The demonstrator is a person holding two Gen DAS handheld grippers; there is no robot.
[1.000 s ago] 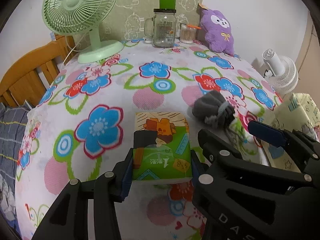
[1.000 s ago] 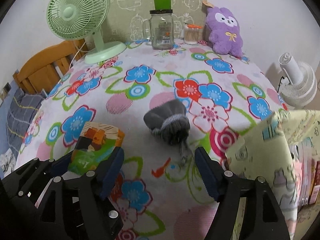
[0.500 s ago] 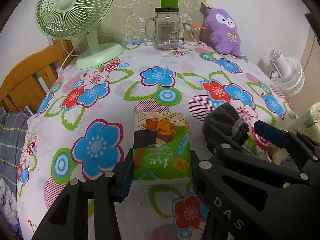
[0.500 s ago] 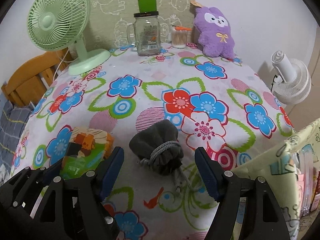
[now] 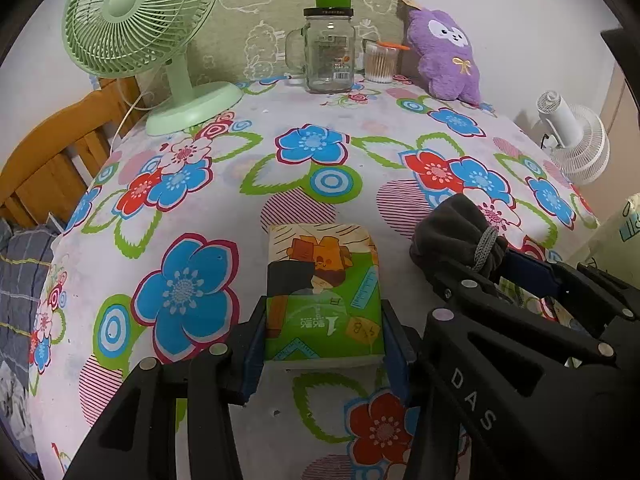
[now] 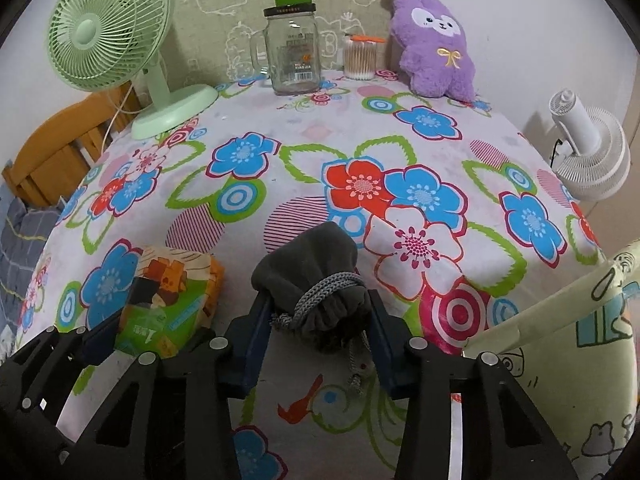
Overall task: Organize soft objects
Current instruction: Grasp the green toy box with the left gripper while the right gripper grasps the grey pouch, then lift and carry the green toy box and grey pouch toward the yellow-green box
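In the left wrist view the left gripper point(image 5: 324, 334) sits at the lower centre of the frame, its fingers point(image 5: 253, 344) pressed against both sides of a green tissue pack point(image 5: 322, 292) that lies on the flower-print bench point(image 5: 200, 208). At the right edge of that view the right gripper point(image 5: 490, 264) reaches in. In the right wrist view its fingers point(image 6: 256, 336) have just been closing and now flank the gathered neck of a grey drawstring pouch point(image 6: 316, 280) at lower centre, touching its sides. The tissue pack lies just left of the pouch. Along the frame's top stand a green fan point(image 6: 108, 28), a glass jar point(image 6: 290, 56) and a purple plush toy point(image 6: 436, 48).
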